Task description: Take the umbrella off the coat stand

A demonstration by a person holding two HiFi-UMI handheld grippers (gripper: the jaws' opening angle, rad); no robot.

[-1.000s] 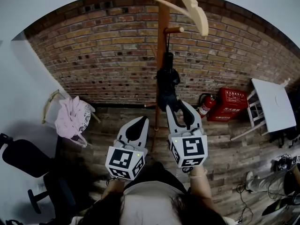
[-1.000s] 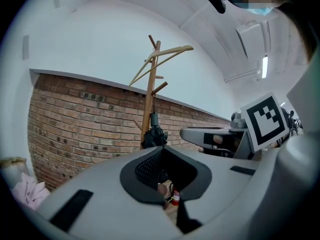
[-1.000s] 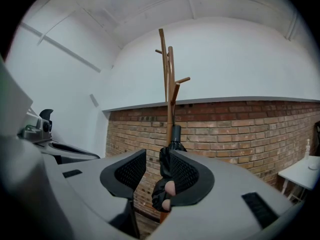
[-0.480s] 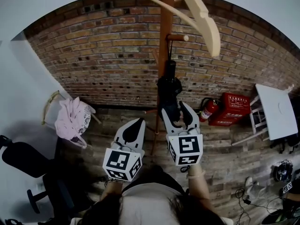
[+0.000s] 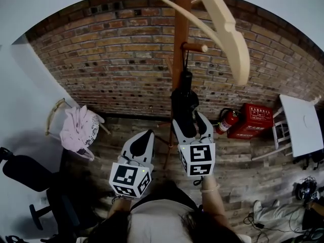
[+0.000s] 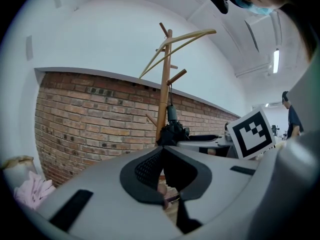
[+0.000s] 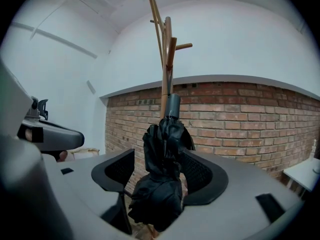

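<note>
Your right hand-held gripper (image 5: 189,121) has come up and in over the last second: it was at the lower tip of the umbrella (image 5: 183,103), and now its jaws stand wide on either side of the folded canopy. That puts you in place to grip, though the lift is not yet begun. The umbrella hangs against the coat stand (image 5: 180,29), its strap over a peg (image 5: 195,47). Only the head view shows that strap, so judge from there how high you must raise it. The right gripper view gives what the head view can't: fabric against the right-hand pad, a sliver of gap at the other. Your left hand-held gripper (image 5: 146,135) has stayed low, jaws together on nothing
</note>
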